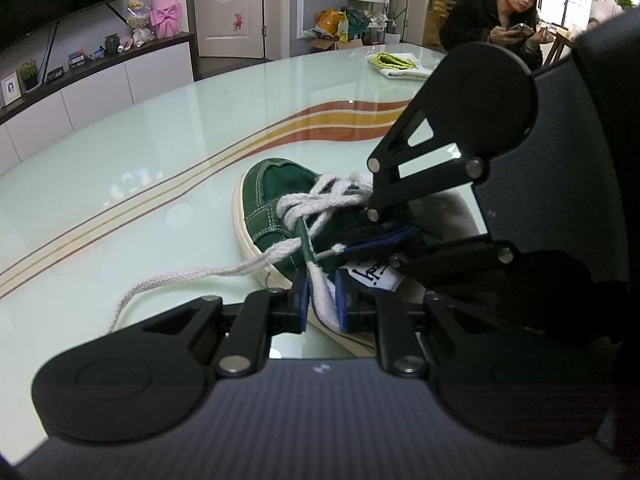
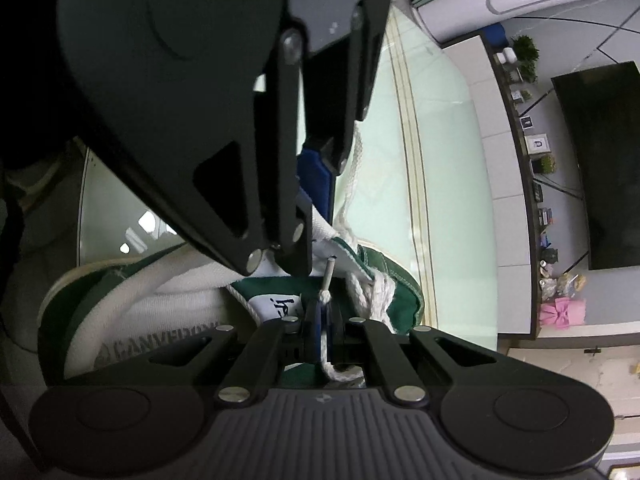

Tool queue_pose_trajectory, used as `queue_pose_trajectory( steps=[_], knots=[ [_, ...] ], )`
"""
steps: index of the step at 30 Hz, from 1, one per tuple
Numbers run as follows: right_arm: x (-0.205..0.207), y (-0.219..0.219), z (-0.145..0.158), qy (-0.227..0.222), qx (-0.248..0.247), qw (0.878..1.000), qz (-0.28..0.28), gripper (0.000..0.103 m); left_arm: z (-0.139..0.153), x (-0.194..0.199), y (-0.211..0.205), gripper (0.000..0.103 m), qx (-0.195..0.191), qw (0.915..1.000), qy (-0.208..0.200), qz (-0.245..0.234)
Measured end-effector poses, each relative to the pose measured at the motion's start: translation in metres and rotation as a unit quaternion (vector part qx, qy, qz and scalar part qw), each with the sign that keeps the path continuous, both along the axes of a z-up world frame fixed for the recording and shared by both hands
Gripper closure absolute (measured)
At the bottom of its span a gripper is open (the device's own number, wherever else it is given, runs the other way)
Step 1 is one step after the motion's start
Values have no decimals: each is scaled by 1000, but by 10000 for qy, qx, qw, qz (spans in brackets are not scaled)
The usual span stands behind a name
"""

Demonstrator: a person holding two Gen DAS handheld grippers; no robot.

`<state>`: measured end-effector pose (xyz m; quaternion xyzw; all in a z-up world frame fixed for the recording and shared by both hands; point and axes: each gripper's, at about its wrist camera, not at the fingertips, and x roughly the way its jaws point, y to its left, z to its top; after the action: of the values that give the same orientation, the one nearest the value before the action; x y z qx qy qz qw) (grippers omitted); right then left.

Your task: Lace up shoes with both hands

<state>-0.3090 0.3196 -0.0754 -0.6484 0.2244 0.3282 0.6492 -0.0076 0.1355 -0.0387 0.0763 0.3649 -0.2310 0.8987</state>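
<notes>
A green suede sneaker (image 1: 276, 192) with a cream sole lies on the glass table, toe pointing away. Its white lace (image 1: 320, 200) crosses near the toe, and one loose end (image 1: 180, 276) trails left over the table. My left gripper (image 1: 322, 304) is shut on the shoe's eyelet flap, white inside with a green edge. My right gripper (image 2: 319, 332) is shut on the other lace end, just behind its aglet (image 2: 329, 272). The aglet points at the flap (image 2: 344, 252) held by the left gripper (image 2: 320, 200). In the left wrist view the right gripper (image 1: 352, 248) reaches in from the right.
The pale glass table (image 1: 160, 140) has curved orange and yellow stripes. A folded yellow-green cloth (image 1: 396, 62) lies at its far side. A person (image 1: 496, 20) sits beyond it holding a phone. A long cabinet (image 1: 100, 84) with a TV runs along the left wall.
</notes>
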Motion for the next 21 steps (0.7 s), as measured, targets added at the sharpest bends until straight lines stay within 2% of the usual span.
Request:
queue_pose_trajectory(
  steps=[11,16,21],
  knots=[
    [-5,-6,10,103,546,9985,12,100,1,0,-1,88,0,10000,-1,14],
    [0,-8,15,12,763,9971,-82,100,1,0,-2,88,13,10000,-2,4],
    [-7,-5,18,148,941,9954,110,100,1,-1,-2,87,20,10000,1,-2]
  ],
)
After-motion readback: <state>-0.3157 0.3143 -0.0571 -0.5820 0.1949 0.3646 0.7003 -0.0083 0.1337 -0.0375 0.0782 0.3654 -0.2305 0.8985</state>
